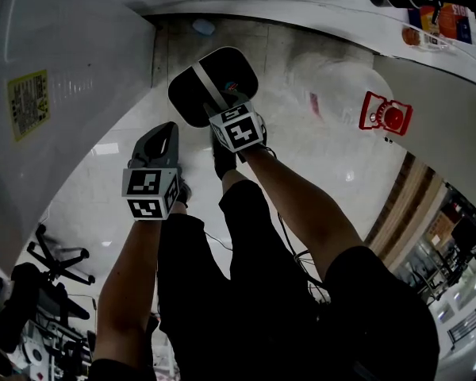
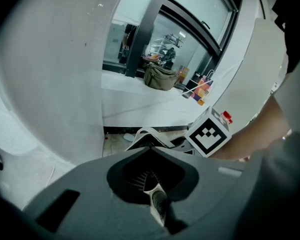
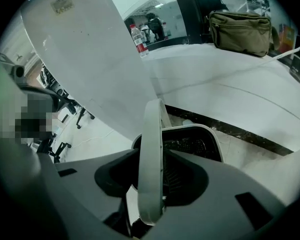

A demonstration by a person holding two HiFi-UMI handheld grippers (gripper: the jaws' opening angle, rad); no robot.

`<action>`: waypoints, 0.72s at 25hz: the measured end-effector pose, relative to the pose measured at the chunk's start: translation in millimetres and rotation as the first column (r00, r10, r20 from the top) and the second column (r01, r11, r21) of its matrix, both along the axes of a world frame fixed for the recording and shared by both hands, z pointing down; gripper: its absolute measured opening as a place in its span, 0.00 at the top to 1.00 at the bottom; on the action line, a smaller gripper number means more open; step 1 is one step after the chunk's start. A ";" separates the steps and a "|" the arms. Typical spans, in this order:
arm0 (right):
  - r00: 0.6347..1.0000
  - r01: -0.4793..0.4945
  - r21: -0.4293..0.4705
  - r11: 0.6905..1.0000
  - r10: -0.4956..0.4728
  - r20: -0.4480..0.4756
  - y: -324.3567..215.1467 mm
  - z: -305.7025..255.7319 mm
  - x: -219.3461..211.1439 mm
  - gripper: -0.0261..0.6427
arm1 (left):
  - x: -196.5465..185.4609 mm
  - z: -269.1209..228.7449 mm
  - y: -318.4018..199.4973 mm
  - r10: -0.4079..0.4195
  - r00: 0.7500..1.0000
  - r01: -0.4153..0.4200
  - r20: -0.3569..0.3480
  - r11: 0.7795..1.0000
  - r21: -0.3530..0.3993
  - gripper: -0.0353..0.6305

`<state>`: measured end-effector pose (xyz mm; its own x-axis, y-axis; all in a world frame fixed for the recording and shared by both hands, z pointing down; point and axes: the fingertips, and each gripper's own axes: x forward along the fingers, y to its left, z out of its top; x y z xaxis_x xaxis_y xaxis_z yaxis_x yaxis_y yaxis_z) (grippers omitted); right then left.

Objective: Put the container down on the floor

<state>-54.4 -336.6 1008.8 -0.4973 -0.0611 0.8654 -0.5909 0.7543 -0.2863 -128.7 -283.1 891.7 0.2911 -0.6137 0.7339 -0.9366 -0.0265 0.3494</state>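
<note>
Container, black with a white rim, sits low in the corner where a white panel meets the base of a counter, down near the pale glossy floor. Whether its bottom already rests on the tiles cannot be made out. The person stands over it with both arms stretched downward. The right gripper reaches to the container's top, and its own view shows a slim white hoop handle standing upright between its jaws. The jaws are spread, with dark gaps on either side of the handle, so they do not pinch it. The left gripper hangs just beside it, away from the container, its jaws pressed together on nothing. The container looks like light, stiff plastic with a slotted dark inside, probably empty and easy to lift with one gripper. The handle is thin and smooth and likely swings on its pivots, so the body could sway or tip under it. The top of the hoop, squarely above the middle, looks the best place to hold. The rim seems stiff enough for a second grip if the container leans.
</note>
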 end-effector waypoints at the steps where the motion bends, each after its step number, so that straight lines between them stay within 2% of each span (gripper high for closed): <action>1: 1.000 -0.003 0.003 1.000 0.003 -0.004 0.3 -1.6 1.4 0.76 | -0.4 -1.7 1.6 0.000 1.000 0.000 0.001 1.000 0.000 0.94; 11: 0.998 -0.037 0.035 0.999 0.038 -0.048 -1.8 -26.6 19.3 0.75 | -6.7 -34.4 16.3 0.015 1.000 -0.016 0.023 1.000 0.010 0.94; 18: 0.997 -0.064 0.065 0.996 0.067 -0.046 0.7 -76.2 30.0 0.74 | -1.4 -83.7 26.1 0.040 0.999 -0.041 0.020 0.998 0.044 0.94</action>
